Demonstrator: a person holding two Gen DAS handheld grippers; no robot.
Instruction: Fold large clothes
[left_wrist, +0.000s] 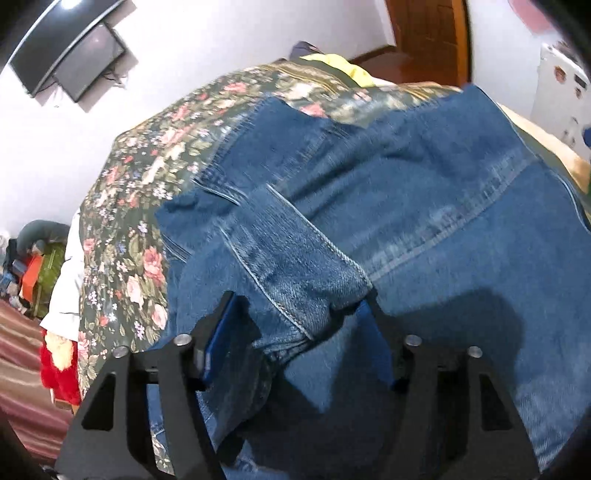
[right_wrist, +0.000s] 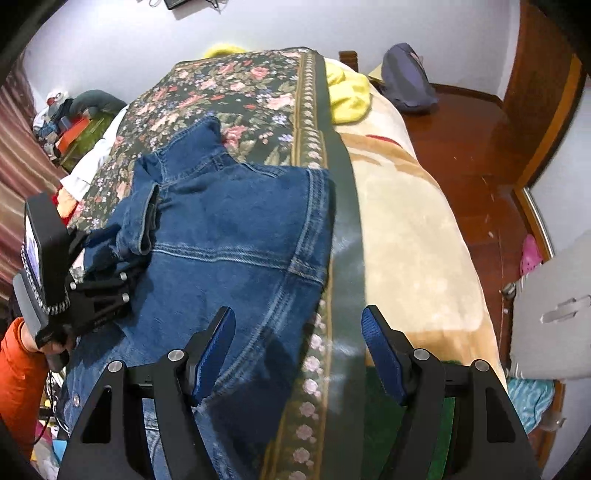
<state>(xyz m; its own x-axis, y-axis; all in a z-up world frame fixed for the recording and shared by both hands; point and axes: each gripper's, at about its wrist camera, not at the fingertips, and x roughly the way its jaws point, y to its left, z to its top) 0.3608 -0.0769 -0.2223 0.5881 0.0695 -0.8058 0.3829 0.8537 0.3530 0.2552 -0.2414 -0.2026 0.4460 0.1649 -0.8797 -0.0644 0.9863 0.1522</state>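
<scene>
Lying spread over the floral bedspread (right_wrist: 236, 88) is one denim jacket (right_wrist: 236, 236), its hem running along the bedspread's dark right border. Two grippers here. The left gripper (left_wrist: 295, 317) has one sleeve cuff (left_wrist: 295, 254) bunched between its blue pads, so it's clamped on that, pretty sure. The right gripper (right_wrist: 298, 343) sits wide apart with nothing in it, hovering over the jacket's near right corner. One yellow cloth (right_wrist: 349, 96) sits at the far edge of the bed.
</scene>
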